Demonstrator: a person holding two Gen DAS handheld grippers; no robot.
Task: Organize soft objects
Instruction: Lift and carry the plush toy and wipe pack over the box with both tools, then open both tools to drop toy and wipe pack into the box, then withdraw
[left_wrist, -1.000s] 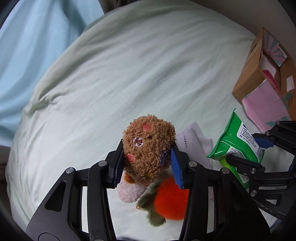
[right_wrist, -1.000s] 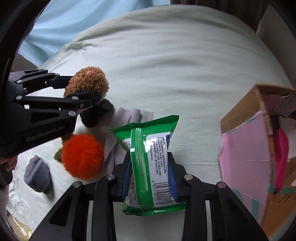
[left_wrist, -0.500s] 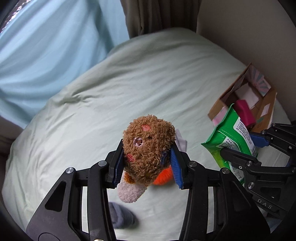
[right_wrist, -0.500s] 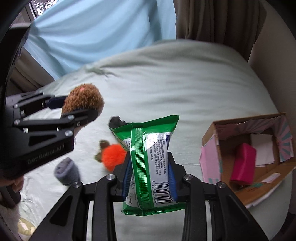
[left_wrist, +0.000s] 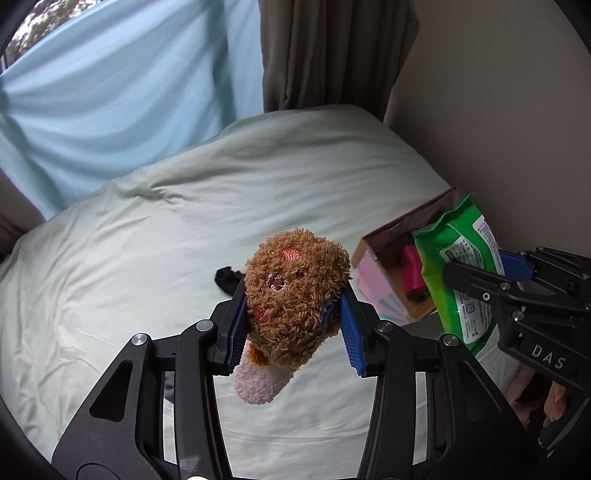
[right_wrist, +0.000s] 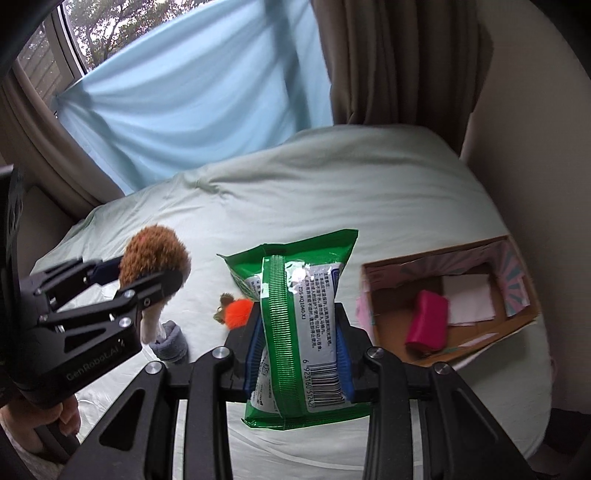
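Note:
My left gripper (left_wrist: 293, 326) is shut on a fuzzy brown plush toy (left_wrist: 295, 291) with a pale pink end, held high above the bed. The right gripper (right_wrist: 299, 343) is shut on a green pack of wipes (right_wrist: 295, 317), also lifted; that pack (left_wrist: 463, 266) shows at the right of the left wrist view. The plush (right_wrist: 153, 256) appears at the left of the right wrist view. An open cardboard box (right_wrist: 447, 299) with a pink pouch (right_wrist: 426, 325) and white paper inside lies on the bed's right side; the box (left_wrist: 391, 273) also shows behind the wipes.
On the pale green bedsheet (right_wrist: 332, 192) lie an orange pompom toy (right_wrist: 236, 314), a grey sock (right_wrist: 170, 341) and a black sock (left_wrist: 227, 278). A blue curtain (left_wrist: 110, 110) and brown drapes (right_wrist: 399, 59) hang behind the bed. A wall runs along the right.
Both grippers have risen well above the bed with their loads still held. The bed, box and loose items now look smaller and farther below, and the curtains have come into view.

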